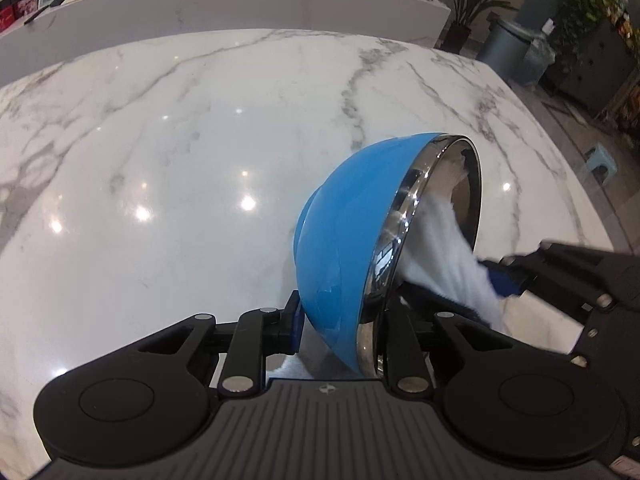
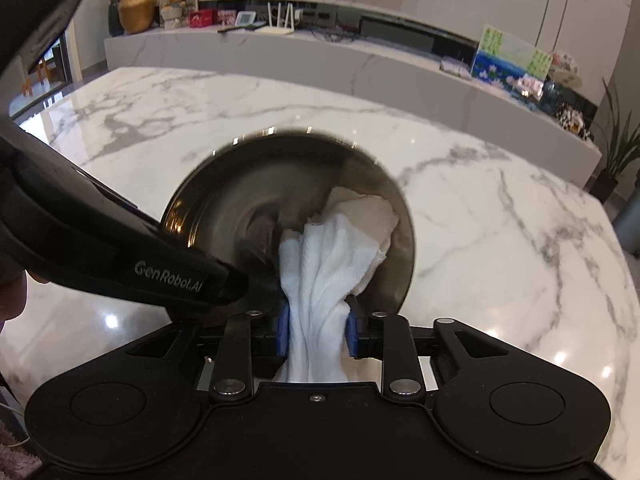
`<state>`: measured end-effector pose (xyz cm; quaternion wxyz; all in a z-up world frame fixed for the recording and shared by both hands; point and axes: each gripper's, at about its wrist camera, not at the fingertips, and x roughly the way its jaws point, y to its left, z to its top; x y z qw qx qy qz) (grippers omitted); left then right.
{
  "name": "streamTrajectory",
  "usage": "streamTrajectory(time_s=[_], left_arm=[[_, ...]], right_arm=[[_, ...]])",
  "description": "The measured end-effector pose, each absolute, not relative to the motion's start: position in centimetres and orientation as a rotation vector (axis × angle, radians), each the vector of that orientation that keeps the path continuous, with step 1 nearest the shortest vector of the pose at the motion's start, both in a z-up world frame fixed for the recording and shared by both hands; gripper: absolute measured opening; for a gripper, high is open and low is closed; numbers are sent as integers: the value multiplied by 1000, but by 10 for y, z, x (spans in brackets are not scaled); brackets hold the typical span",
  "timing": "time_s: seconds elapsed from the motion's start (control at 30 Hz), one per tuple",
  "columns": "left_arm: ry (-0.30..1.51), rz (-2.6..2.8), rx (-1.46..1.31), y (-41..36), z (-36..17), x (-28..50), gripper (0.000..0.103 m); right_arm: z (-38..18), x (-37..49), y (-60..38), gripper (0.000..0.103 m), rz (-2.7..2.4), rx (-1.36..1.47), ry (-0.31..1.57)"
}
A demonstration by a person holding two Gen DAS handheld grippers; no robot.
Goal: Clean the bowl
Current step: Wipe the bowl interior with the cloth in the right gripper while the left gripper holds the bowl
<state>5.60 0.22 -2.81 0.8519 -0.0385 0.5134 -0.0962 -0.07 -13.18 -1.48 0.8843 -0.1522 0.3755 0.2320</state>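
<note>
A bowl (image 1: 332, 248), blue outside and shiny steel inside, is tipped on its side over the marble table (image 1: 160, 152), with its mouth facing right. My left gripper (image 1: 344, 320) is shut on the bowl's lower rim, one finger on the blue outside and the other inside. A white cloth (image 1: 452, 248) reaches into the bowl from my right gripper (image 1: 496, 280). In the right wrist view the cloth (image 2: 320, 272) is bunched between the blue pads of my right gripper (image 2: 318, 334), and its end lies against the steel inside of the bowl (image 2: 240, 208). The left gripper (image 2: 248, 284) comes in from the left to the rim.
A long marble shelf (image 2: 360, 64) with boxes, a router and pictures runs behind the table. Off the table's right edge are potted plants (image 1: 472, 4), a grey bin (image 1: 504, 44) and a small stool (image 1: 602, 162). A person's hand (image 2: 12, 292) shows at the left edge.
</note>
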Motion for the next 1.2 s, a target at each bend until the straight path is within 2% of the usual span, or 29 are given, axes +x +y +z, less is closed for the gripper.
streamTrajectory(time_s=[0.13, 0.23, 0.33, 0.93, 1.2], left_arm=[[1080, -203, -34, 0, -25, 58, 18], [1082, -211, -32, 1, -26, 59, 18], [1083, -211, -45, 3, -27, 59, 18], [1085, -221, -74, 5, -27, 60, 17], [1108, -223, -148, 12, -38, 56, 21]], right_arm=[[-16, 8, -129, 27, 490, -334, 768], [-19, 12, -130, 20, 492, -327, 780], [-21, 14, -133, 18, 495, -319, 790], [-25, 16, -128, 17, 551, -277, 856], [-28, 17, -129, 17, 529, -269, 861]])
